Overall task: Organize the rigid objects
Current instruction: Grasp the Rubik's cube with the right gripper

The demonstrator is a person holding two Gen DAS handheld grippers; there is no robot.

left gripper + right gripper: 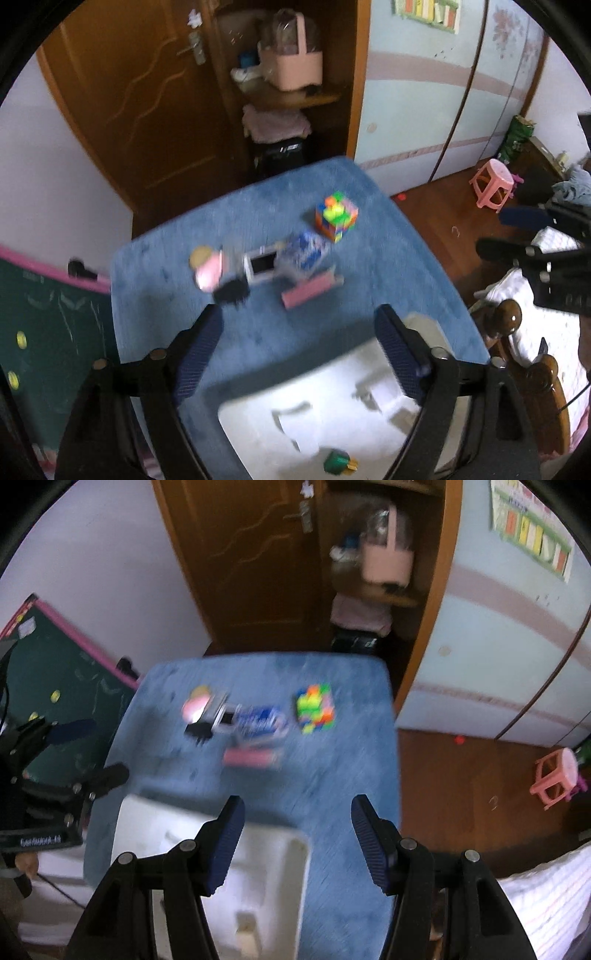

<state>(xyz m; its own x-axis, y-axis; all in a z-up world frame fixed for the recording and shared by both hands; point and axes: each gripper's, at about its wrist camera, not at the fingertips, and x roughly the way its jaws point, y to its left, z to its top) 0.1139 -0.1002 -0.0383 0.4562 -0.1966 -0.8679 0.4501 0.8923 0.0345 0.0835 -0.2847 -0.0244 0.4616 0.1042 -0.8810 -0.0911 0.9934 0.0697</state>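
The white organizer tray (332, 417) sits at the near edge of the blue table (369, 229), with a small green and yellow piece (338, 462) already lying in 1 of its compartments. The loose things wait farther back in a blurred cluster: a multicoloured puzzle cube (336, 216) standing alone to the right, a blue and white packet (304, 254), a small white-framed item (262, 266), a pink bar (308, 293), a black piece (231, 291) and a pink rounded toy (207, 271).

The left gripper (299, 332) hangs over the tray with its jaws wide apart and nothing between them. The right gripper (297, 825) is also parted, less widely, and empty.

The step in hand looks like reaching for the next piece. The cube is the easy pick: it stands apart, with bare cloth around it, so the fingers can straddle 2 flat faces squarely. The cluster is tighter, its parts touching or nearly so, and an approach from above would avoid nudging neighbours.

Room is generous over the table's middle. The table's right edge drops to the wooden floor (461, 794), and the cube is the piece nearest that edge.
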